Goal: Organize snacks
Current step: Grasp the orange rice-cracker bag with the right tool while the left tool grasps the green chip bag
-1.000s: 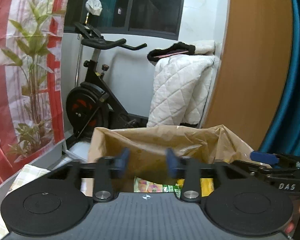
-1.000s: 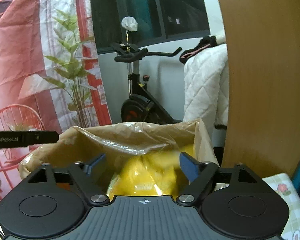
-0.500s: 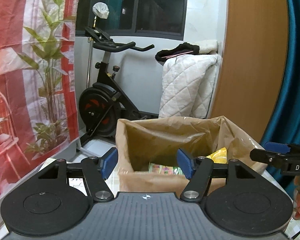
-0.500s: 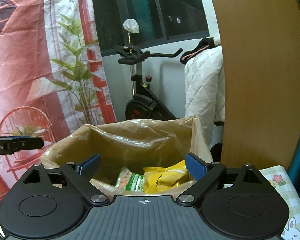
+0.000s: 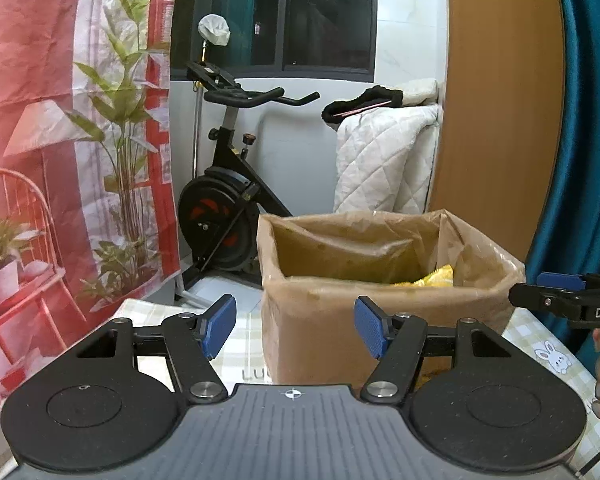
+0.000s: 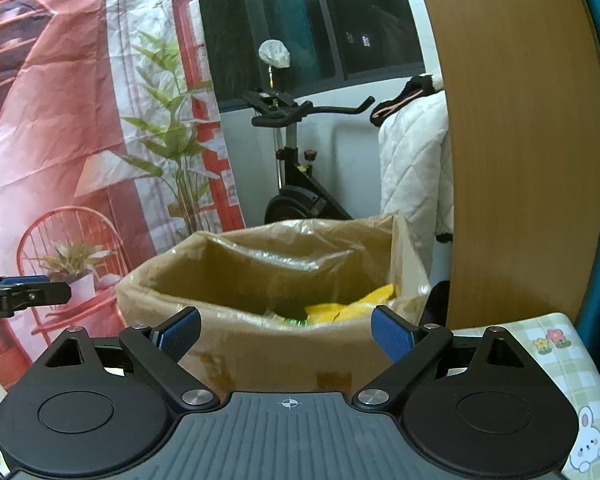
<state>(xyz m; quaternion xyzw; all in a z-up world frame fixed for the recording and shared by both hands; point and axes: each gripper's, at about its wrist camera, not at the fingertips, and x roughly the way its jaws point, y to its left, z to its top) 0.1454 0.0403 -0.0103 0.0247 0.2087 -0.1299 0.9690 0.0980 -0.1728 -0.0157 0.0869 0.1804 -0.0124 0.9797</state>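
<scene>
Both grippers have pulled back from the box since a moment ago, and its whole front wall now shows in both views. The left gripper [image 5: 295,326] hangs with its blue pads spread wide and nothing between them, in front of the brown cardboard box [image 5: 312,320], which sits at about 1 o'clock from it on the checked tabletop [image 5: 548,344]. The right gripper [image 6: 286,332] is spread wide too, empty, with the box dead ahead at 12 o'clock. Inside the plastic-lined box, yellow snack bags [image 6: 352,304] lie toward the right wall, a green packet [image 6: 294,321] just beside them at their 9 o'clock. An exercise bike [image 5: 228,200] stands behind, at 11 o'clock in the left view.
</scene>
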